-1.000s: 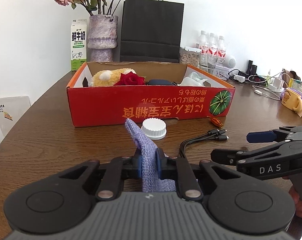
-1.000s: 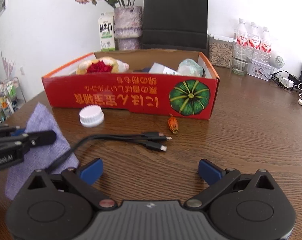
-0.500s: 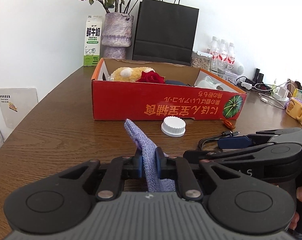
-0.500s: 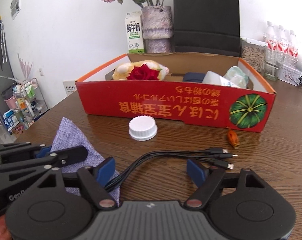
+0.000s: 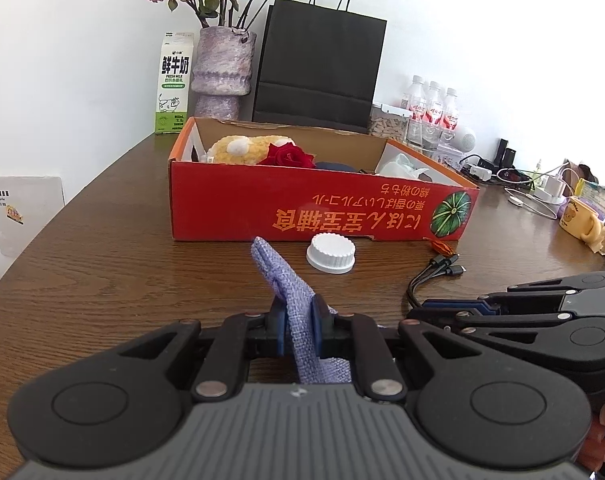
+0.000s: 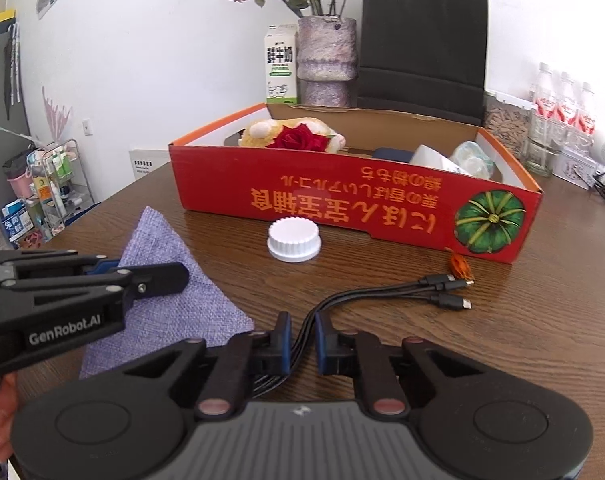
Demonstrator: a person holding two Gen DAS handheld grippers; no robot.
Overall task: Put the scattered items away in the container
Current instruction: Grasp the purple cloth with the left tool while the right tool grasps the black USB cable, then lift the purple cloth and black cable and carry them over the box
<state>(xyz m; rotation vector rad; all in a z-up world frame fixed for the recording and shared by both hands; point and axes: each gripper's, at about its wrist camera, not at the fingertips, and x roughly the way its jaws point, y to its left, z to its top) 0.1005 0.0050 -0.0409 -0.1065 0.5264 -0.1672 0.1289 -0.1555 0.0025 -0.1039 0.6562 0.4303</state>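
Gripping both loads, you face the red box at twelve o'clock: left gripper fingers pinch the purple cloth upright, right gripper fingers clamp the black cable, its plugs trailing toward two o'clock on the counter.

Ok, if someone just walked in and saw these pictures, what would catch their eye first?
Probably the bright red cardboard box mid-table, with a red rose and a yellow plush toy inside. Next, the left gripper pinching a purple cloth and the right gripper closed around a black multi-plug cable, with a white cap lying before the box.
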